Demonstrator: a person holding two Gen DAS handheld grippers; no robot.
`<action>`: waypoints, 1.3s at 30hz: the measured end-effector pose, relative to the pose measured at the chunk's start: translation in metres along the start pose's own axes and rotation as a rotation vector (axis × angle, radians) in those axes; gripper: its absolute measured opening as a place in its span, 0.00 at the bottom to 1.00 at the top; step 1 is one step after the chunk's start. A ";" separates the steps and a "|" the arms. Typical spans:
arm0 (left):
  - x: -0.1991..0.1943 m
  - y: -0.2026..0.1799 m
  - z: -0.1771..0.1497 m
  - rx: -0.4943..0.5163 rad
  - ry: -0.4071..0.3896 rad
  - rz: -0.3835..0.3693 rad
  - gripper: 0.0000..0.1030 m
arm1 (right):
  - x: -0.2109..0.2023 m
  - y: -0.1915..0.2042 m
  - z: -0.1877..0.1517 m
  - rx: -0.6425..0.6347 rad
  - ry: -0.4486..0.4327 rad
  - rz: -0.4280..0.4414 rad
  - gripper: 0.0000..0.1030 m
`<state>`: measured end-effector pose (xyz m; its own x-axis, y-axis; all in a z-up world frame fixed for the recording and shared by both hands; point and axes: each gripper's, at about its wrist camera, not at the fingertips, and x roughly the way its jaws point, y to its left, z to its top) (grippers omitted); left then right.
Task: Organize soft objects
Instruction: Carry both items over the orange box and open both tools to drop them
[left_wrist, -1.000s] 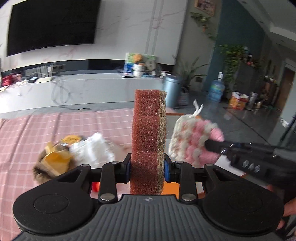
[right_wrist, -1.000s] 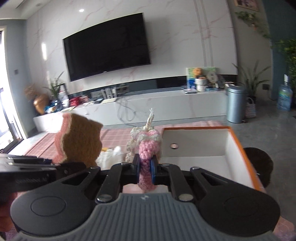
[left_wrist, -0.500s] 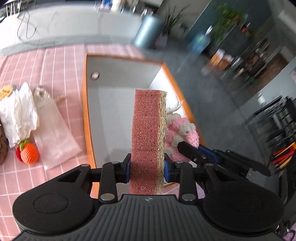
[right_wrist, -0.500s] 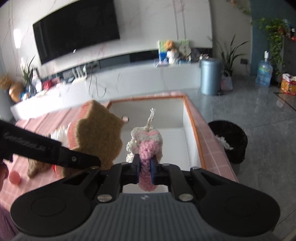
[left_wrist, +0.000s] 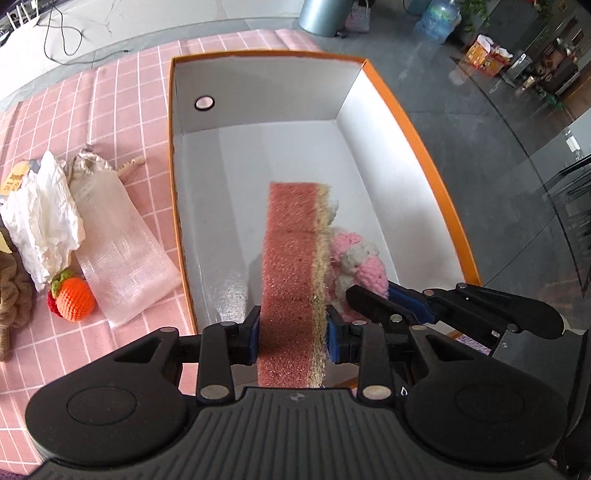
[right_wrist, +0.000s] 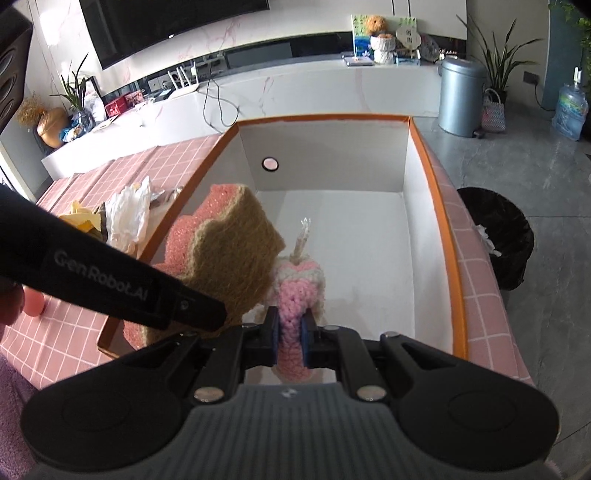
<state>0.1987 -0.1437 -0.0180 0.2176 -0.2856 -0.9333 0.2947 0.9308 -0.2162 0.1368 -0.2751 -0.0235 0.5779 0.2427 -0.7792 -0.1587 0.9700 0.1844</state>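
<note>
Placing step. Left gripper (left_wrist: 291, 332) clamps the sponge (left_wrist: 293, 280); right gripper (right_wrist: 290, 334) clamps the crochet piece (right_wrist: 297, 291). Both hang over the near end of the empty orange-rimmed box (left_wrist: 413, 122). Next, likely: lower to the floor, release each.
</note>
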 end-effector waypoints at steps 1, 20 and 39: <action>0.001 0.000 0.000 0.007 0.003 0.001 0.36 | 0.001 0.000 0.000 -0.005 0.005 -0.001 0.09; -0.027 0.009 -0.011 0.004 -0.117 -0.039 0.76 | 0.012 0.004 0.005 -0.040 0.029 -0.046 0.14; -0.055 0.061 -0.036 -0.153 -0.300 -0.022 0.73 | 0.044 0.019 0.014 -0.082 0.177 -0.096 0.16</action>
<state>0.1714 -0.0625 0.0103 0.4841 -0.3391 -0.8066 0.1645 0.9407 -0.2968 0.1705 -0.2454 -0.0460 0.4448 0.1356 -0.8853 -0.1782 0.9821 0.0608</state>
